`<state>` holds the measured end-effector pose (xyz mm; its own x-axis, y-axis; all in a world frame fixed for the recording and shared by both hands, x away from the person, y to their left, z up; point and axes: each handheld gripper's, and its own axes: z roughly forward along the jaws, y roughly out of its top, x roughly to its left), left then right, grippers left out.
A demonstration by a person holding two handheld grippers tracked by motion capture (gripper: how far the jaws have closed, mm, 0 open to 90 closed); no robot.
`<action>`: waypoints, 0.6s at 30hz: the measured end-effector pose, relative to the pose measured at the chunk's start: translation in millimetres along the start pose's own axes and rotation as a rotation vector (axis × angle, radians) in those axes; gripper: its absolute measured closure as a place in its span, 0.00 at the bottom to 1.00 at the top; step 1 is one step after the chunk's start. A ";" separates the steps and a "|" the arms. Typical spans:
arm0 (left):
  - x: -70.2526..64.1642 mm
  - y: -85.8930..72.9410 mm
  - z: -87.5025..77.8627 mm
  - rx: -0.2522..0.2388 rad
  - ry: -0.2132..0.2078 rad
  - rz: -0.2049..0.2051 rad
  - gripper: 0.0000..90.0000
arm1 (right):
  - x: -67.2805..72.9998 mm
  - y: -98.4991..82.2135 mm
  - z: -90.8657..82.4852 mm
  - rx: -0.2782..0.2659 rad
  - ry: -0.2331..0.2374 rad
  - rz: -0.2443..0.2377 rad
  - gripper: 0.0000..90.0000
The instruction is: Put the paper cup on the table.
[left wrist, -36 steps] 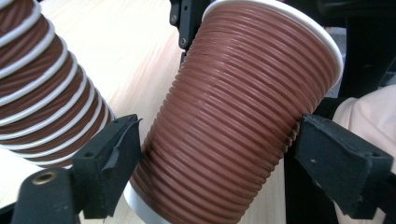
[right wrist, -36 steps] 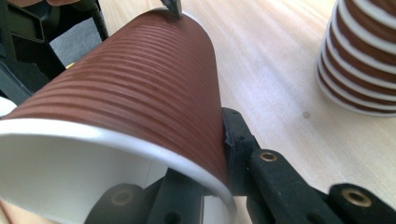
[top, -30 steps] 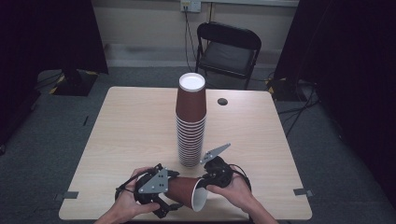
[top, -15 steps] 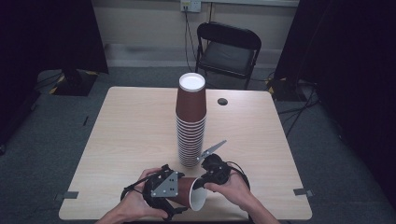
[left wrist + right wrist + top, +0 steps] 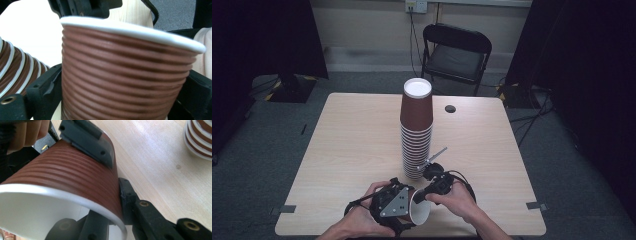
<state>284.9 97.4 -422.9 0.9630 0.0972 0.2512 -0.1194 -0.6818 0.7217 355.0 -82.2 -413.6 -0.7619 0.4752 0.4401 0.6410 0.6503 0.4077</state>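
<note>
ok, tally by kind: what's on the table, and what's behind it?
Stack of brown cups: 1
Loose brown cup, on its side: 1
Hand-held grippers, left hand-held gripper and right hand-held gripper: 2
Folding chair behind the table: 1
Total: 5

A ribbed brown paper cup [image 5: 125, 72] with a white rim sits between the left gripper's [image 5: 120, 100] black jaws; stacked cups [image 5: 15, 70] are at left.

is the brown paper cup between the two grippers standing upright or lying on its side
On its side. In the high view the paper cup shows its white mouth facing sideways toward the right gripper, unlike the upright cup stack.
</note>
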 end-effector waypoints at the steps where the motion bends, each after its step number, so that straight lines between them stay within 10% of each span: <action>1: 0.4 0.1 0.3 -0.001 0.002 0.002 0.06 | 0.0 0.6 0.7 0.003 0.003 0.000 0.96; 18: -4.8 4.1 4.8 -0.021 0.046 0.040 0.06 | 1.1 6.9 7.4 0.018 -0.005 0.041 0.95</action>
<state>281.0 90.7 -424.2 0.9452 0.1037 0.3096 -0.1634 -0.6708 0.7234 357.9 -72.7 -416.3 -0.7354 0.5046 0.4523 0.6701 0.6409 0.3746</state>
